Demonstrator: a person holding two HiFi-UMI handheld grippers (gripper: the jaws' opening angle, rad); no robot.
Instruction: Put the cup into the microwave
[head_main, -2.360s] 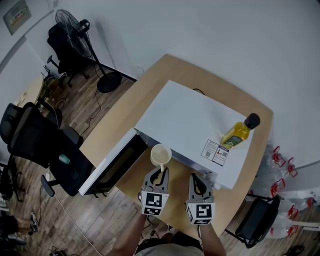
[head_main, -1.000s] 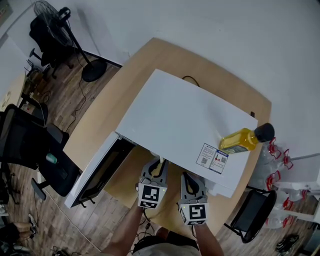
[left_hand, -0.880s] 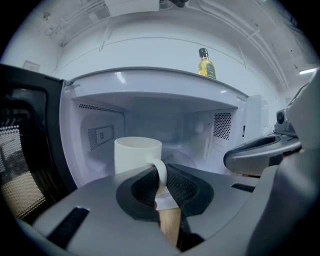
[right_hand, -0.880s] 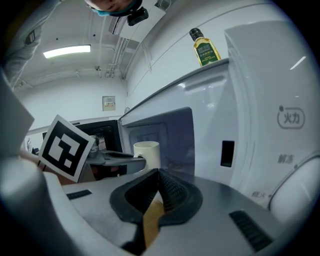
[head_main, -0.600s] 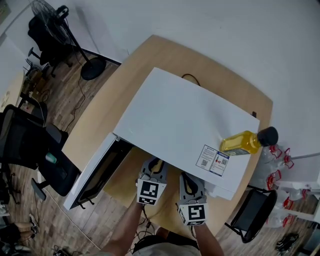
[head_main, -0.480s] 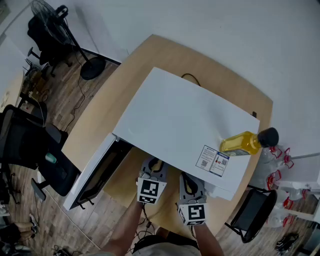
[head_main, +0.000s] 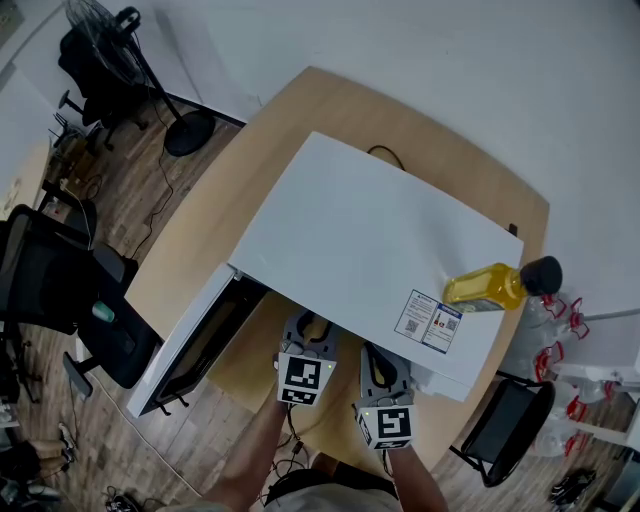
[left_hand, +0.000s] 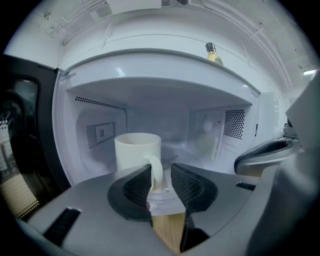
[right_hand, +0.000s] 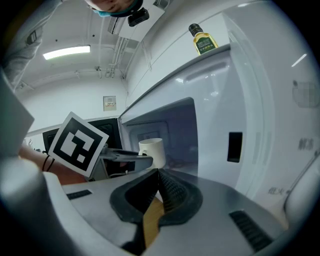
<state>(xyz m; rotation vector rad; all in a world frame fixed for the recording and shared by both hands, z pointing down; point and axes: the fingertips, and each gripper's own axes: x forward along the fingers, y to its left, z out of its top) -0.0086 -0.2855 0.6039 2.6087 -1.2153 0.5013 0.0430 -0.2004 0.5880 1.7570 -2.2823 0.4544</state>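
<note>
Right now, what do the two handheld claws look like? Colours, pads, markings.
Both are alike: the left claw and right claw have grey shells, and each carries a white cube with black square markers. The jaws are lined with black ribbed pads. No cables show. The forearms are bare, no sleeves.

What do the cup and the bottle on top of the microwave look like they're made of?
Cup: probably glazed ceramic. It is opaque cream-white with a thick wall and rim, a moulded loop handle and a soft sheen. Hard plastic can't be ruled out.
Bottle: clear plastic or glass, unclear which, since yellow liquid shows through it. Its black cap looks matte, likely plastic.
</note>
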